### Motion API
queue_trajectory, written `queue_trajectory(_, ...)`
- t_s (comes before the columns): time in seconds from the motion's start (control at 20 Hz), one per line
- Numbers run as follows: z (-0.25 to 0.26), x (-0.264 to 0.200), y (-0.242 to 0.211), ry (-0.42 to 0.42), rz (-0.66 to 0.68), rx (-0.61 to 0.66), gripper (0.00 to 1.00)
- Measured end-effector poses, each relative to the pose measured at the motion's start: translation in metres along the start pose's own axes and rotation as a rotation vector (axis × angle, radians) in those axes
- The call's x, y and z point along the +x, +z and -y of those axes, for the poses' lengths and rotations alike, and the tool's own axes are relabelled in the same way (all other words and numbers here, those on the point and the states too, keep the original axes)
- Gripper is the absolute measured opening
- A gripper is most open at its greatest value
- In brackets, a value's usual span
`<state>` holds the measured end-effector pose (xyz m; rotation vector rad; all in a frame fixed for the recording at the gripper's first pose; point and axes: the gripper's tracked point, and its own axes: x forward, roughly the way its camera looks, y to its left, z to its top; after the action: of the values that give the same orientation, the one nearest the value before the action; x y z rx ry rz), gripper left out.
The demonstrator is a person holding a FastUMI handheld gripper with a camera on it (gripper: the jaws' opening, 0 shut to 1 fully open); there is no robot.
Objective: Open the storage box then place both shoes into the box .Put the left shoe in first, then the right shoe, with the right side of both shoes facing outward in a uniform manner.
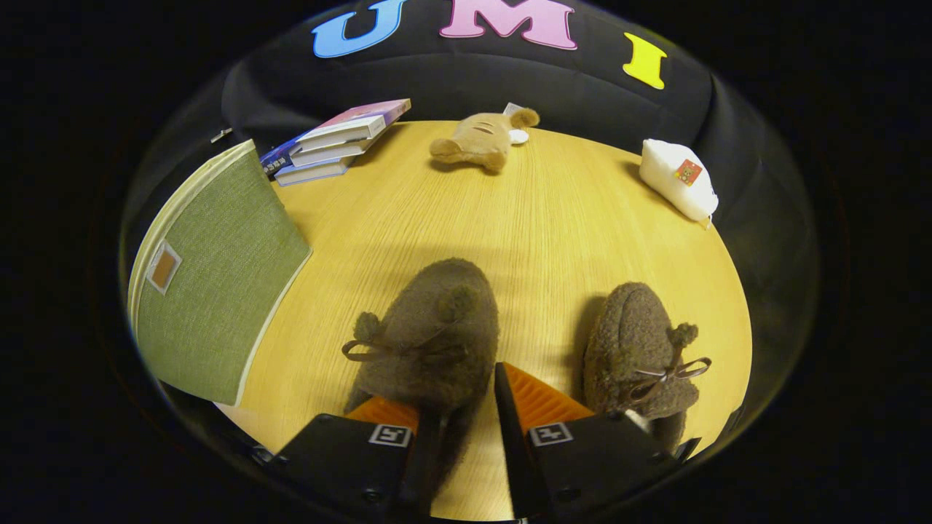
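Note:
Two fuzzy brown shoes with thin bow laces lie on the round wooden table (524,218), toes pointing away from me. The left-hand shoe (429,327) has its heel end reaching back between my fingers. My gripper (451,389) is open around that heel. The heel lies against the left finger, and a strip of table shows between it and the right finger (539,400). The other shoe (637,349) lies just right of the right finger, apart from it. A green fabric storage box (218,284) with cream trim and a small tab stands left of the shoes, its green face towards me.
A stack of books (331,142) lies beyond the box at the table's far left. A tan plush toy (480,142) rests at the far middle edge, and a white soft pouch (677,182) at the far right. Bare wood lies between the shoes and these.

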<state>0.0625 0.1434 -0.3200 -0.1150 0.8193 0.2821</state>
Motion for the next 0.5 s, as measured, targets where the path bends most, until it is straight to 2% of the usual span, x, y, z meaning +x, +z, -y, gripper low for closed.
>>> queue_trajectory(0.05,0.0001,0.0005,-0.0006,-0.009,-0.009,0.014,0.35)
queue_trajectory(0.1,-0.0003,0.0011,-0.0015,-0.009,-0.025,0.033,0.35)
queue_trajectory(0.25,0.0028,0.0039,-0.0035,-0.021,-0.066,0.102,0.26)
queue_trajectory(0.35,0.0044,0.0022,-0.0046,-0.019,-0.063,0.1,0.1)
queue_trajectory(0.5,0.0019,0.0006,-0.0037,-0.007,-0.067,0.095,0.06)
